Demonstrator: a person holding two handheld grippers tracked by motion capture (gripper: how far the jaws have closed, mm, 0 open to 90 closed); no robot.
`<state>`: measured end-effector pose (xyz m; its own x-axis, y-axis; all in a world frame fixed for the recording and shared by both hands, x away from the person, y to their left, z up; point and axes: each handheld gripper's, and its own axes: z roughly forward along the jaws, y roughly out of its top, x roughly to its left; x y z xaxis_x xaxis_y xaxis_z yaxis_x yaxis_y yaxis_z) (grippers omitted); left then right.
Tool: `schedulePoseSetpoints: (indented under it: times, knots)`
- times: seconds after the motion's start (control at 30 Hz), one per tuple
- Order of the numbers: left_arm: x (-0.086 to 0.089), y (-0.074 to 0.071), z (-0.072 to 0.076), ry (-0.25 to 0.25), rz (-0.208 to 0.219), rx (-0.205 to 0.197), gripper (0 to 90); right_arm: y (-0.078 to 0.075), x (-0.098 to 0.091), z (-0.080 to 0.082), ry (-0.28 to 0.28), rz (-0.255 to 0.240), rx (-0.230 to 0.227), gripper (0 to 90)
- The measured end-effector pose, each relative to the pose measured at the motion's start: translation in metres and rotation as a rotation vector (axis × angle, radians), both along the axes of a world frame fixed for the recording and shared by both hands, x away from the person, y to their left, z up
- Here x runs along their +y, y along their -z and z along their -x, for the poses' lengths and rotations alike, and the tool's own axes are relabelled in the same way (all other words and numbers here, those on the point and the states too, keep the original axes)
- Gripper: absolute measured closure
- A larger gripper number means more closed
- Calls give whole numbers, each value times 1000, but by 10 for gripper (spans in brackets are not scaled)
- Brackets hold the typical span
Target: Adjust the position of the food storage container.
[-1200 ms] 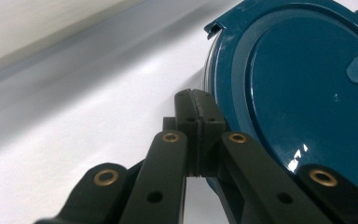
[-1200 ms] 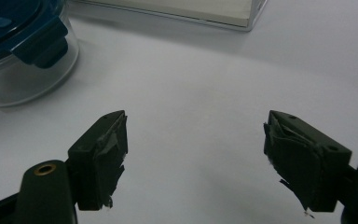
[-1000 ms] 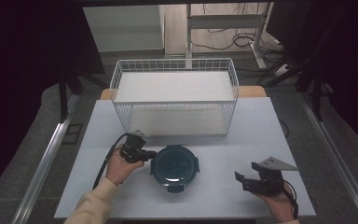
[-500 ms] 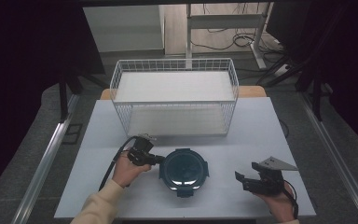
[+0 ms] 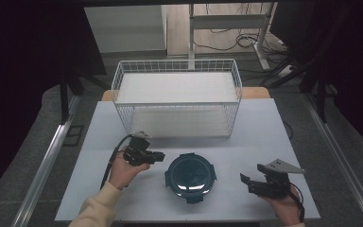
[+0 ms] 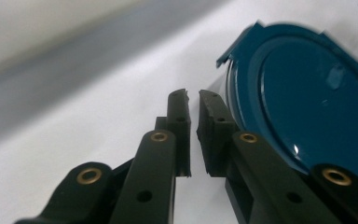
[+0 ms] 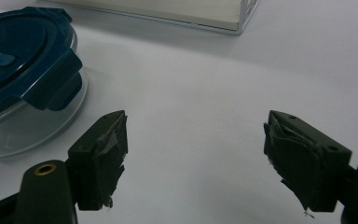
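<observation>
High view, round glass container [image 5: 190, 177] (glossy teal clip lid), left hand-held gripper [image 5: 161, 155] slightly parted, empty, just been opening.

Overall light: we see a bright white table [image 5: 264, 132] ringed by near-black surroundings, darkest at 9 and 3 o'clock in the high view.
Source: light falls from above; the floor at 12 o'clock is lit.
Glare: we note a pale sheen at 6 o'clock on the container lid [image 5: 190, 173], and small glints on it in the left gripper view.
Shadows: soft grey under the wire basket [image 5: 177, 101].
Blur: in the left gripper view the background at 10 o'clock is smeared.
Sharpness: the high view is grainy.
</observation>
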<state>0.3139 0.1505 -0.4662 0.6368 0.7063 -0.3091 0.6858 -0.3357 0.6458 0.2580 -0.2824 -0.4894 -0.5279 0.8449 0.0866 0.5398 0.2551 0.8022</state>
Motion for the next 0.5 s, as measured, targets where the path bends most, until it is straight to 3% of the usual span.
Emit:
schedulePoseSetpoints:
  times: [0.13, 0.23, 0.3, 0.33, 0.5]
  knots:
    - [4, -7, 12, -14, 26, -39, 691, 0, 2, 1, -8, -1, -4, 213]
    - [6, -10, 22, -47, 43, -50, 502, 0, 2, 1, -14, -3, -5, 212]
    - [7, -10, 26, -62, 48, -55, 449, 0, 2, 1, -15, -5, -5, 212]
    - [9, -10, 29, -72, 57, -56, 372, -1, 2, 1, -15, -9, -7, 213]
    - [16, -8, 47, -105, 91, -62, 269, -3, 2, 2, -8, -38, -11, 211]
